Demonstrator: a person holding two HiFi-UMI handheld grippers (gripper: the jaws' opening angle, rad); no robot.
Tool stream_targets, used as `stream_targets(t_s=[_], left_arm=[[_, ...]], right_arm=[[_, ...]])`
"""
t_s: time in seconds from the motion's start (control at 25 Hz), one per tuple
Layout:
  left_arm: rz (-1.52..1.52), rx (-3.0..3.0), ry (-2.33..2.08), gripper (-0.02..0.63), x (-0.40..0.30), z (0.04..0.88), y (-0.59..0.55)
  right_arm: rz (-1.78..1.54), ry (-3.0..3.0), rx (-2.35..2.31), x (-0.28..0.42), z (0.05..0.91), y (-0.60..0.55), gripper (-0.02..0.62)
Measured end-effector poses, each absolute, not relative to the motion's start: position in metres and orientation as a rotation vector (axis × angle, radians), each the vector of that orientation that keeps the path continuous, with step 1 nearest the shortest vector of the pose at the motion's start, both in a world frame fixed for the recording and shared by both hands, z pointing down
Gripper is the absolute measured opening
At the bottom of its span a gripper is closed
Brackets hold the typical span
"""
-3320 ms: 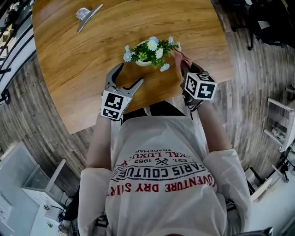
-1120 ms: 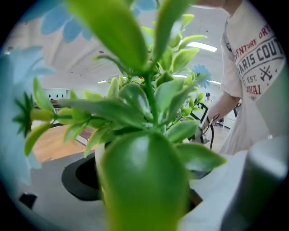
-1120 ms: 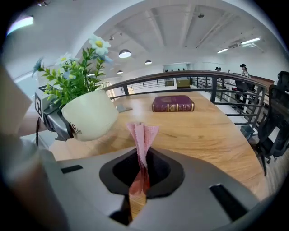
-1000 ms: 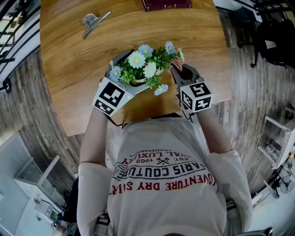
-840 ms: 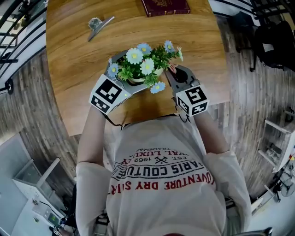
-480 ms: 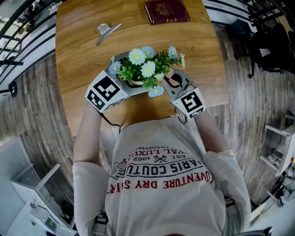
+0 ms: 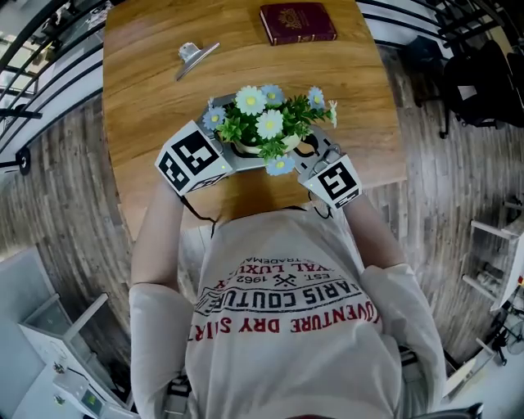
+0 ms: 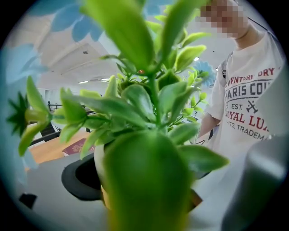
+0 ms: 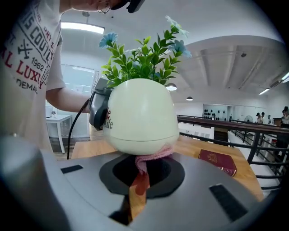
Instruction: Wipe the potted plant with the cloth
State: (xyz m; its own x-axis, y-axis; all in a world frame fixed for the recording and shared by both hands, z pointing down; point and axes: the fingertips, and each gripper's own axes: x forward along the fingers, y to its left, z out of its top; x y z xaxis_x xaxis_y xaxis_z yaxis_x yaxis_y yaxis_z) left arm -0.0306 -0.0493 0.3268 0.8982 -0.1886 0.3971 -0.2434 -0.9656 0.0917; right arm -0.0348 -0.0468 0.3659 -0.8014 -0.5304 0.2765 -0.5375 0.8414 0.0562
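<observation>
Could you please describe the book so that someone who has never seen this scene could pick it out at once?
Start at the wooden table; past the potted plant, by the table's far edge, lies the book. It is flat, rectangular and dark red with a gold emblem, unlike the silvery metal clip to its left.

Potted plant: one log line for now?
left gripper: shut on potted plant | right gripper: jaws shut on cloth | cloth touches pot base

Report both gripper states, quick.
Left gripper: closed on the potted plant.
Right gripper: closed on the cloth, which touches the plant's underside.
</observation>
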Motion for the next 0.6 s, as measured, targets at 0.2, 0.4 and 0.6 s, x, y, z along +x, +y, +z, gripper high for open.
stream_targets(t_s=[0.2,0.4,0.6], left_arm=[[0.546,2.920,-0.316,0.523,-0.027,0.321,-0.046],[0.570,2.915,-0.296,0.523,-0.029,0.320,-0.044],[0.580,2.906,-0.287,0.523,-0.033,0.321,-0.044]], right_arm=[[0.045,-2.805,0.818,-0.048,0.358,-0.042,0.040],[0.052,-2.836,0.835,-0.058,0.357,-0.038,0.038],[0.087,-2.843,0.799,-0.063,0.358,-0.035,0.038]])
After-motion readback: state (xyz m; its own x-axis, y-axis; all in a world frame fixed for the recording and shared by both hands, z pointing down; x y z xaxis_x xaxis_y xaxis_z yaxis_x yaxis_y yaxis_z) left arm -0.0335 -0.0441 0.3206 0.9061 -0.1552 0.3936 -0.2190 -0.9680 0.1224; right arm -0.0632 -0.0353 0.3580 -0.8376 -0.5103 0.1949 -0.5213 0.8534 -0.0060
